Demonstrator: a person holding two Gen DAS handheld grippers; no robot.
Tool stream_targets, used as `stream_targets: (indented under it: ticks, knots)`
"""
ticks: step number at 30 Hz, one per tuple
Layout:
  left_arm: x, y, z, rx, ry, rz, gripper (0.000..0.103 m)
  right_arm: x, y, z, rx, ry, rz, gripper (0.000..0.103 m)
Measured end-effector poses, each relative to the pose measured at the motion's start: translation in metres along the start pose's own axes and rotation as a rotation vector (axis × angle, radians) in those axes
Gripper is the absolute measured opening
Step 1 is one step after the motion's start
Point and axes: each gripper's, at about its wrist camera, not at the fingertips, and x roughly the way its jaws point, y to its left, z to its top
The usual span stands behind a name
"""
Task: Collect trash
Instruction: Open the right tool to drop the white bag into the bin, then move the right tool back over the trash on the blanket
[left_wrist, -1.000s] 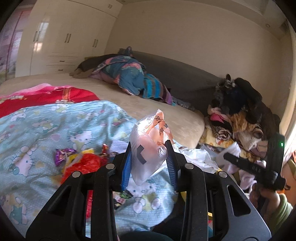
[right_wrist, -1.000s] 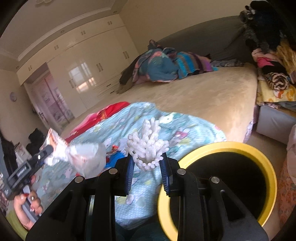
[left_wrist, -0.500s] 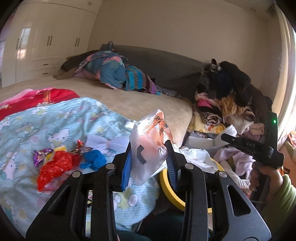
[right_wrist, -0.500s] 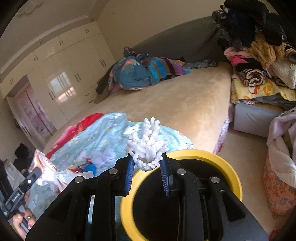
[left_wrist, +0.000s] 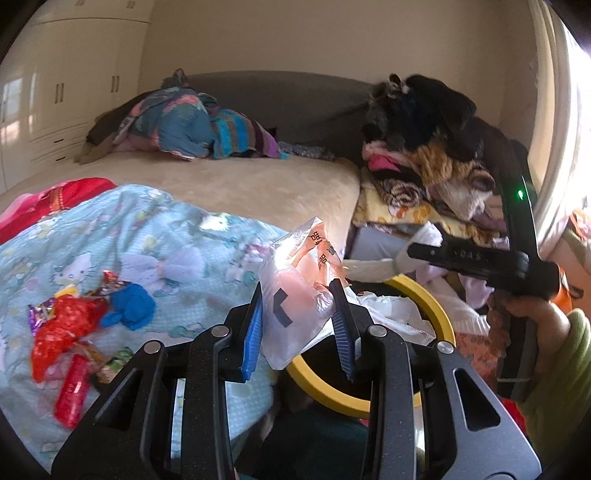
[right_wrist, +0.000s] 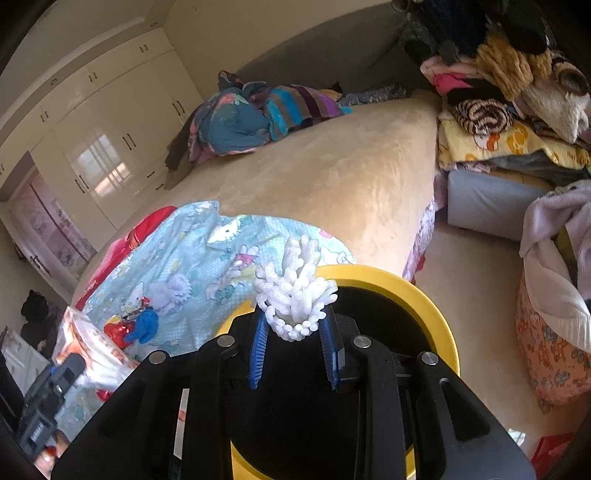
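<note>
My left gripper (left_wrist: 298, 301) is shut on a crumpled clear plastic bag (left_wrist: 299, 291) with orange print, held beside the yellow-rimmed bin (left_wrist: 424, 295). My right gripper (right_wrist: 293, 321) is shut on a white foam net (right_wrist: 295, 291) and hangs over the black mouth of the yellow-rimmed bin (right_wrist: 436, 314). In the right wrist view the left gripper (right_wrist: 62, 373) and the clear plastic bag (right_wrist: 92, 347) show at the lower left. The right gripper (left_wrist: 428, 251) reaches in from the right of the left wrist view. Red and blue wrappers (left_wrist: 74, 321) lie on the light-blue quilt (left_wrist: 110, 229).
A beige bed (right_wrist: 351, 166) holds a bundle of striped bedding (left_wrist: 192, 125) at its far end. A tall pile of clothes (left_wrist: 424, 147) stands right of the bed. White wardrobes (right_wrist: 110, 122) line the far wall. A patterned orange basket (right_wrist: 546, 350) stands on the floor at the right.
Both grippers have swung to the right and lower, each keeping its load. The yellow bin has come under the right gripper and into the left wrist view.
</note>
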Motion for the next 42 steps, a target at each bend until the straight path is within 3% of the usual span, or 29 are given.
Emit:
stream_targets:
  ticks: [8,11,12,14,16,19,22,42]
  knots:
    - [0.027,-0.022,-0.011,0.057,0.057,-0.015,0.028,0.009,-0.01,-0.005,0.011,0.044,-0.004,0.025]
    - [0.037,-0.027,-0.015,0.063,0.074,-0.018,0.031,0.014,-0.013,-0.006,0.016,0.064,-0.003,0.028]
    - [0.039,-0.03,-0.016,0.065,0.079,-0.025,0.033,0.015,-0.014,-0.007,0.025,0.064,-0.002,0.033]
    - [0.042,-0.031,-0.018,0.069,0.079,-0.038,0.057,0.017,-0.016,-0.008,0.037,0.066,-0.008,0.045]
    - [0.041,-0.029,-0.02,0.063,0.069,-0.037,0.07,0.018,-0.016,-0.009,0.038,0.065,-0.017,0.055]
    - [0.039,-0.023,-0.02,0.031,0.063,-0.03,0.083,0.02,-0.015,-0.011,0.043,0.061,-0.032,0.064]
    - [0.031,-0.012,-0.019,-0.004,0.044,-0.009,0.091,0.022,-0.008,-0.013,0.035,0.058,-0.026,0.065]
    - [-0.028,0.039,-0.005,-0.142,-0.114,0.123,0.092,0.007,0.077,-0.019,-0.141,-0.024,0.075,0.076]
